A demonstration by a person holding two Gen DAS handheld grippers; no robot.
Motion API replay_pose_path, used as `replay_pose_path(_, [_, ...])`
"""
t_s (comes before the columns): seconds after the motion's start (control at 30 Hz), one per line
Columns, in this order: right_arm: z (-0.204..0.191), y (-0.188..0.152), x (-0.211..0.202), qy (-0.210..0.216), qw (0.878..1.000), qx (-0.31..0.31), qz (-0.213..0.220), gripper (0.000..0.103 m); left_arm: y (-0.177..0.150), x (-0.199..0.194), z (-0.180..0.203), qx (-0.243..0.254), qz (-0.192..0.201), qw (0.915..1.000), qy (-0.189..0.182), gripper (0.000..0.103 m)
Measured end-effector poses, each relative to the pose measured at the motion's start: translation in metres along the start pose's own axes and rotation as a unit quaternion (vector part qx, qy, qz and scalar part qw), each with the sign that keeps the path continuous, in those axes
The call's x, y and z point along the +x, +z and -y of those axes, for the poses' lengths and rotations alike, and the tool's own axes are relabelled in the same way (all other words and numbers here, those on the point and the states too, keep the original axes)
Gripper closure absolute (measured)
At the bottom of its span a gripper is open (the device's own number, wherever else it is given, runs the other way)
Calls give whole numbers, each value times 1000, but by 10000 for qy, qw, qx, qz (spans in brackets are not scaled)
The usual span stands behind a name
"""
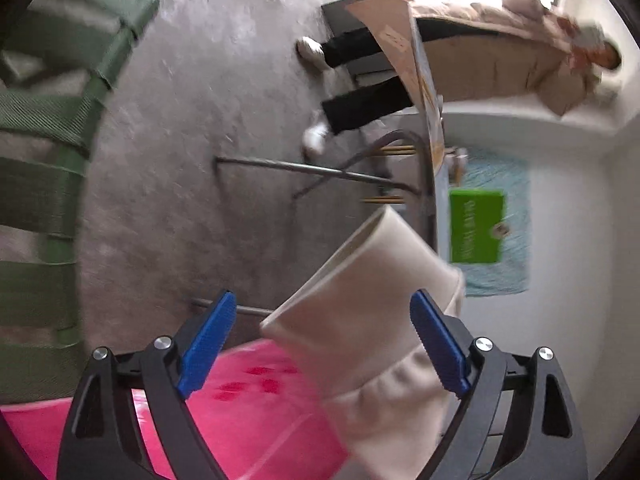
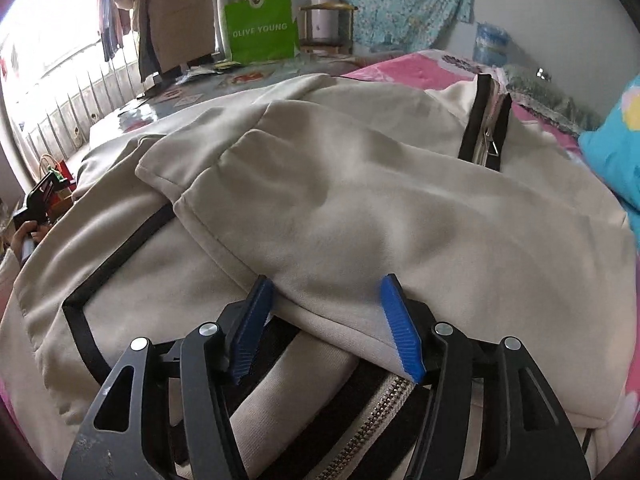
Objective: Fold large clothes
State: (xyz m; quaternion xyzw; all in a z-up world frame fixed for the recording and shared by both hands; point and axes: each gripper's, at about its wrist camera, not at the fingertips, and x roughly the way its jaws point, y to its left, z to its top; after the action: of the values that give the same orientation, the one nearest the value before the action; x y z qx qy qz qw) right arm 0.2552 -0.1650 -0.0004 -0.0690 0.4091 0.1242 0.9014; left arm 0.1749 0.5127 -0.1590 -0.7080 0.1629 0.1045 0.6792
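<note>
Grippers both gape: right gripper (image 2: pixel 326 328) angled down over cream jacket (image 2: pixel 320 200), left gripper (image 1: pixel 324 344) rolled sideways.

Grey mottled floor (image 1: pixel 192 128); folding table (image 1: pixel 434 184) on crossed metal legs, green "OLIVE YOUNG" bag (image 2: pixel 260 28) on top. Teal floral cloth (image 2: pixel 396 0) hangs on white wall. Bright window (image 2: pixel 48 28) at left, clothes hung there. Pink floral bedsheet (image 2: pixel 404 68)
</note>
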Motion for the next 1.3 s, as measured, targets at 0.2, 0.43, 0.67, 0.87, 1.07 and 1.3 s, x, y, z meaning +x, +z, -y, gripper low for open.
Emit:
replay_pose_path(0.2, [1,-1,4,-31,10000,-28,-44,47,21,15,-9,-27,-234,9968,-767,17])
replay_pose_path(0.43, [3,-1,5,68,10000,54,-43,47,23,3,24,928,-563,9905,-844,98])
replay_pose_path(0.67, [4,-1,5,106,9999,83,-31,47,5,-41,78,1582,-722,9835,-500,99])
replay_pose_path(0.87, [6,-1,4,149,9998,103,-15,47,-73,-57,203,2673,-1512,9502,-522,99])
replay_pose_path(1.07, [16,2,-2,461,9985,303,-11,47,-216,-11,344,2876,-2154,9278,-1006,99])
replay_pose_path(1.3, [84,-12,-103,622,9795,1579,1081,46,-454,73,387,2636,-3810,8846,-531,97])
